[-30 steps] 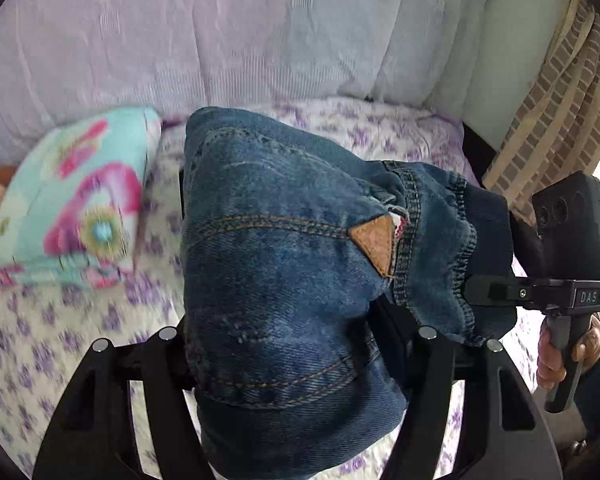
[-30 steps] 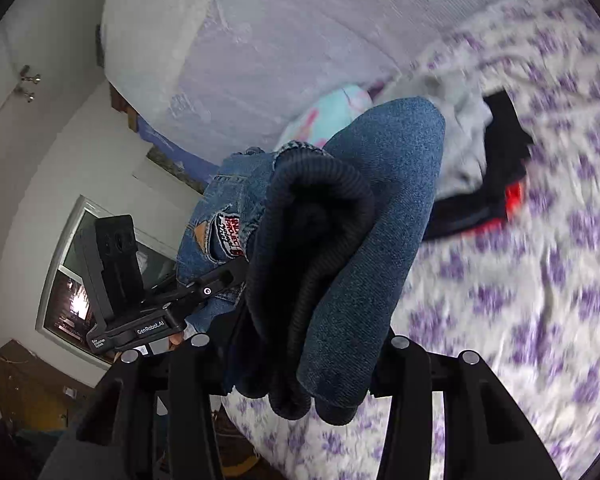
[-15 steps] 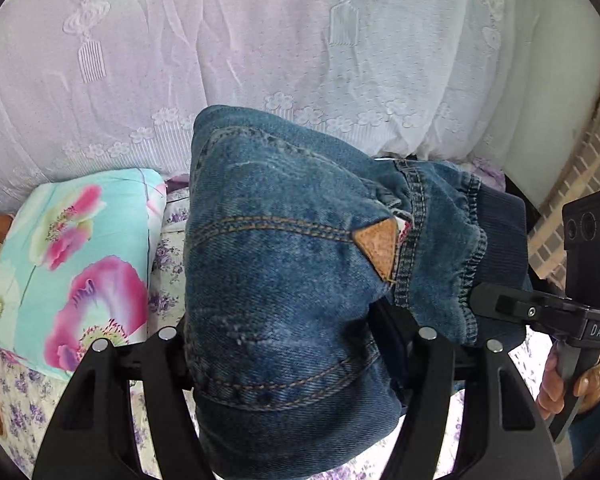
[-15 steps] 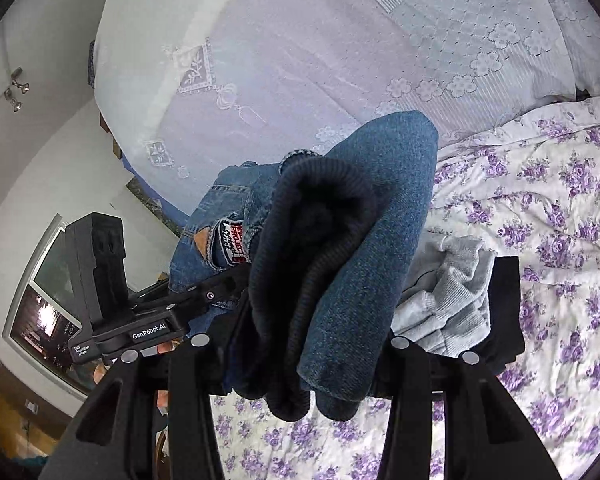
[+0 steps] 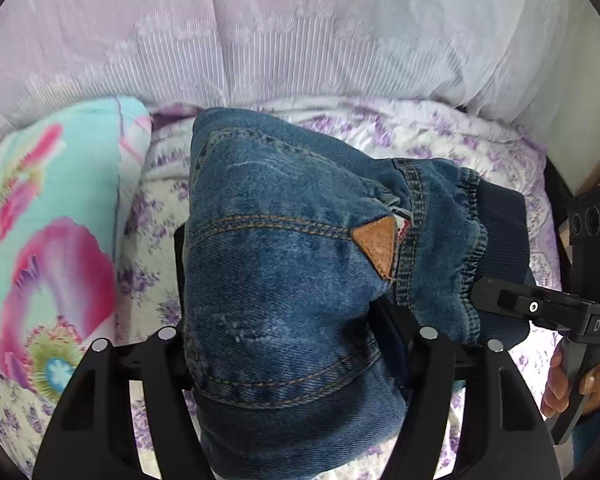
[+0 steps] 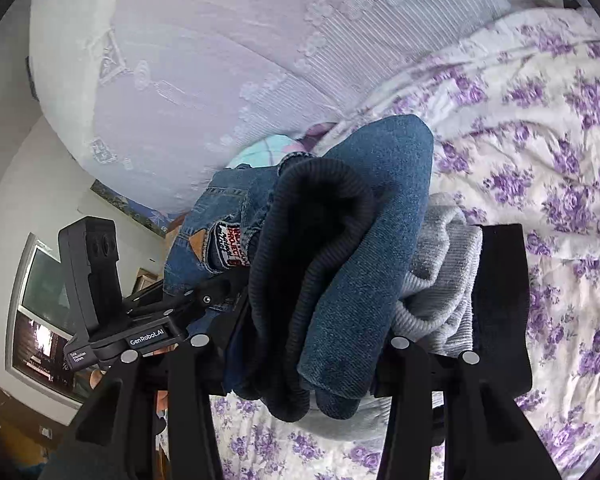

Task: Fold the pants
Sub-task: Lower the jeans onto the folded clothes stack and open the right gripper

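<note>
The blue denim pants (image 5: 284,264) are bunched in a thick bundle, held in the air over the bed by both grippers. My left gripper (image 5: 296,340) is shut on the seat part with the tan leather patch (image 5: 376,248). My right gripper (image 6: 300,344) is shut on the dark ribbed waistband end (image 6: 316,240) of the same pants (image 6: 376,216). The right gripper also shows at the right edge of the left wrist view (image 5: 540,312), and the left gripper shows at the left of the right wrist view (image 6: 148,320). The fingertips are hidden by the cloth.
The bed has a white sheet with purple flowers (image 6: 540,140). A turquoise floral pillow (image 5: 52,240) lies at the left. A grey knit garment (image 6: 444,280) on black cloth (image 6: 500,300) lies under the pants. A white lace curtain (image 5: 300,32) hangs behind.
Both grippers have tilted back down with the pants: the curtain fills less of the views and the bed sheet and pillow show more. The grip on the pants is unchanged.
</note>
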### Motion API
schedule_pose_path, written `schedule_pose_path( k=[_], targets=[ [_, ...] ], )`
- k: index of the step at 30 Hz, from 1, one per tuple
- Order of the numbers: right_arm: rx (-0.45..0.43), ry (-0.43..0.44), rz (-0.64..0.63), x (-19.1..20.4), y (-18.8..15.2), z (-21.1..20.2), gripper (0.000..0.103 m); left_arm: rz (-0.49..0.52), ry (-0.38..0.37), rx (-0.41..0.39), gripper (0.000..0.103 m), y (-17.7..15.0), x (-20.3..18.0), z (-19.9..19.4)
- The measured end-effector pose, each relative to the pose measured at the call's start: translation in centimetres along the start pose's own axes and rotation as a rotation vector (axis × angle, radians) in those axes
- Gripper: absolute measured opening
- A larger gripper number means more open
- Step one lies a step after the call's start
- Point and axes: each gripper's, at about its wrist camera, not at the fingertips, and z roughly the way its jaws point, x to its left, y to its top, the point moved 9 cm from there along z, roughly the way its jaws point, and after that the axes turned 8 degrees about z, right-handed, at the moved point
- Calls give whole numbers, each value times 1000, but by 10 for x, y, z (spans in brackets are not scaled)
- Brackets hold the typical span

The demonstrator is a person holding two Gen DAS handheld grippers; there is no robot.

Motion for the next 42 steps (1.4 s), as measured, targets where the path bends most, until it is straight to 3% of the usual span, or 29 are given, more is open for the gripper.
schedule_pose_path(
  k=[3,8,16,18,21,23,25,27,31,36,40,42],
  targets=[
    [-31,21,21,-11,6,8,46,24,49,-48,76,4,5,11],
    [-51,18,43,-23,15,14,46,21,92,-44,92,13,13,31],
    [-70,13,81,-33,13,14,46,-13,95,-29,98,9,14,35],
    [-70,7,95,-30,4,10,46,-34,87,-13,97,-1,13,25],
    [-52,20,99,-10,-14,-1,46,17,108,-53,95,-14,0,-4],
    [-57,29,92,-1,-21,-9,46,-5,77,-61,96,-20,0,-12],
    [-54,37,116,-5,-27,-10,46,-29,62,-39,98,-27,4,-6],
    [-56,9,105,-19,-35,-1,45,-10,93,-13,99,-36,4,10],
    [-73,31,124,-25,-37,3,46,-28,87,-33,99,-37,4,12],
    [-64,5,151,-19,-33,2,52,-55,108,2,99,-37,7,6],
    [-22,-28,183,-10,-29,-10,68,-29,167,2,99,-39,10,-21],
    [-66,-42,168,-1,-23,-34,76,-8,208,-22,99,-39,11,-42]
  ],
)
